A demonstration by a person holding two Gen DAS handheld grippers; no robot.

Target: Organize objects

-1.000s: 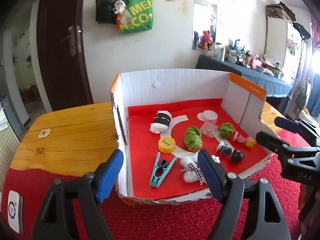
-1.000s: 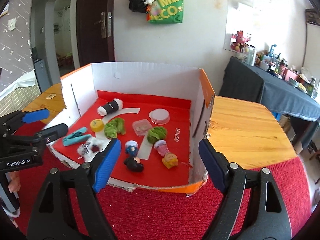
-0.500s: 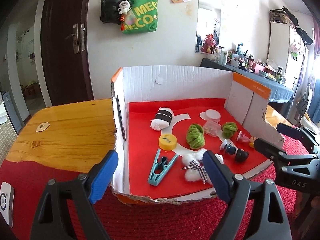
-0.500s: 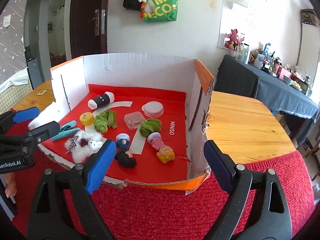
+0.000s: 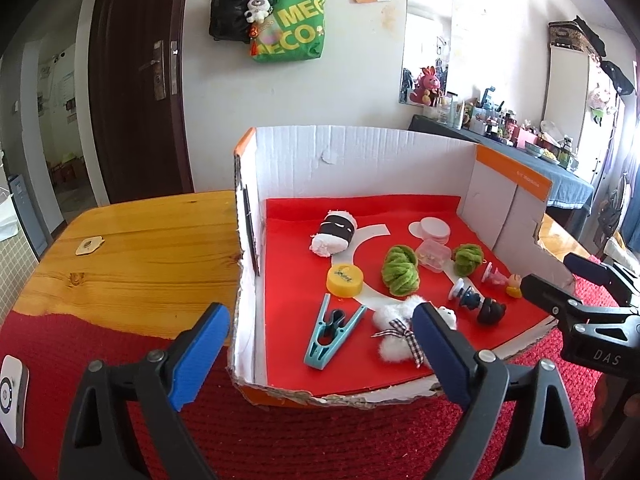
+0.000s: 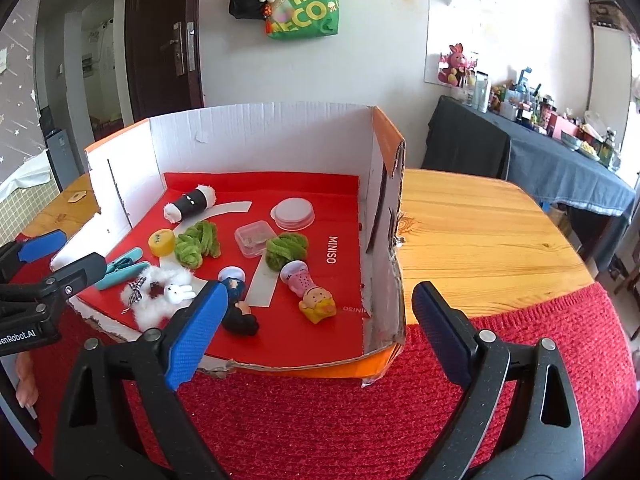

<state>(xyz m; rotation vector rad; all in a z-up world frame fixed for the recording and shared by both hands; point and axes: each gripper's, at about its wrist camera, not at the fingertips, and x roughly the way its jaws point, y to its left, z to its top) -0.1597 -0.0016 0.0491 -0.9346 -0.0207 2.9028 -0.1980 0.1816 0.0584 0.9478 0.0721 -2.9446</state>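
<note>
Both tools hang wide open and empty in front of the cardboard box: the left tool before its near left corner, the right tool before its near right corner; all the small things lie loose on the box's red floor, on the worktop. The likeliest trouble is crowding; the fluffy white toy touches or nearly touches the blue clothes peg and sits near the green yarn ball, so a wide grab may snag two things or drag yarn along; the torn front edge may catch a finger. The left tool's right finger covers part of the toy; what the little clear box holds is too small to tell.
</note>
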